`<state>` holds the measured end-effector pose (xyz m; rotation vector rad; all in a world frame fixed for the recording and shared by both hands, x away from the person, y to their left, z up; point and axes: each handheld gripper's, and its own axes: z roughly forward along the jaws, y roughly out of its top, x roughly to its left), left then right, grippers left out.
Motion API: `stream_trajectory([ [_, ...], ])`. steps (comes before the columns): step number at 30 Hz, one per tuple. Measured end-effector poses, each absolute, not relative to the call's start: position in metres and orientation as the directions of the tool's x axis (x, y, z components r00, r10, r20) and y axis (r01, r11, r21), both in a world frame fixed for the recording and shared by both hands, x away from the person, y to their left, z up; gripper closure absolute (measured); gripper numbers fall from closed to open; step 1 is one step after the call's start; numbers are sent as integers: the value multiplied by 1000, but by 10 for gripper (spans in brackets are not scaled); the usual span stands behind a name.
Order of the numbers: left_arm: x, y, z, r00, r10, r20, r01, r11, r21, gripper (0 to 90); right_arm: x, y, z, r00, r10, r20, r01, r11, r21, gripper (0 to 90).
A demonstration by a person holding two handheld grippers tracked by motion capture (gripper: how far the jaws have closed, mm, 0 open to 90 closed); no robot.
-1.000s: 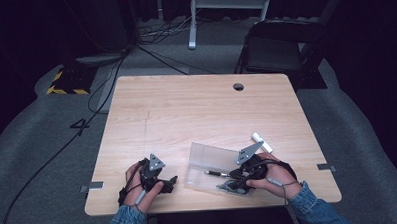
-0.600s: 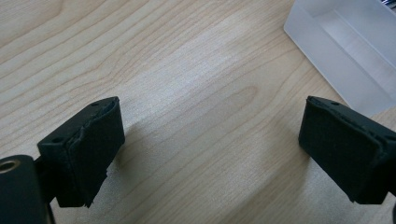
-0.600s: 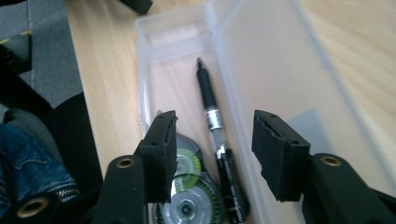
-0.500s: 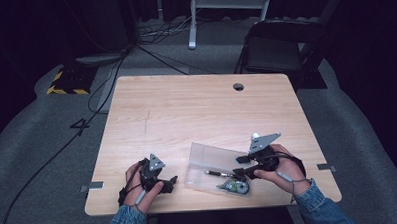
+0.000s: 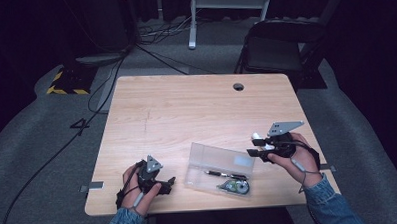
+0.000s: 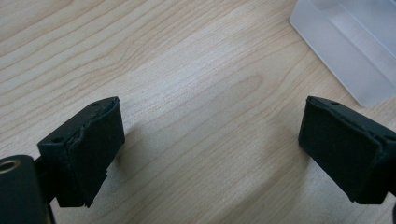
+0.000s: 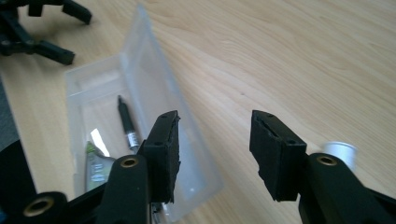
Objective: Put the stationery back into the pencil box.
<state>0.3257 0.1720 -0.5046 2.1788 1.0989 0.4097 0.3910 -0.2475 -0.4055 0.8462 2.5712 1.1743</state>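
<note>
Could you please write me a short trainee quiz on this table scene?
1. True or false: the left gripper holds something between its fingers.
2. Which of these lies inside the clear case? A) a black pen B) a pair of scissors C) a spoon
3. Is the clear case open or shut?
Key: 1 false, since there is only bare table between the fingers; 2 A; 3 open.
</note>
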Motion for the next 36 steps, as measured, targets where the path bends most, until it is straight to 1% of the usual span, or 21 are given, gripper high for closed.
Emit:
stream_trajectory([
  [7, 323, 174, -505, 588, 809, -17, 600, -422, 680, 74, 403, -262, -410, -763, 644, 49, 470, 501, 727, 530],
  [9, 323, 174, -505, 588, 809, -17, 600, -422, 680, 73, 405, -265, -413, -749, 661, 49, 486, 498, 718, 544],
  [11, 324, 175, -505, 590, 808, -15, 599, -425, 678, 72, 410, -270, -420, -722, 690, 47, 518, 495, 698, 546],
  [14, 324, 174, -505, 589, 808, -14, 598, -424, 681, 68, 415, -277, -428, -692, 721, 12, 538, 505, 675, 544],
  [18, 325, 174, -505, 588, 809, -19, 603, -422, 677, 58, 424, -286, -444, -654, 756, 13, 589, 498, 636, 550],
  [30, 327, 172, -506, 585, 811, -19, 610, -425, 668, 22, 431, -297, -471, -618, 786, 30, 654, 492, 575, 583],
  [36, 328, 172, -506, 588, 809, -19, 609, -428, 668, 18, 432, -297, -475, -617, 787, 25, 658, 498, 566, 593],
])
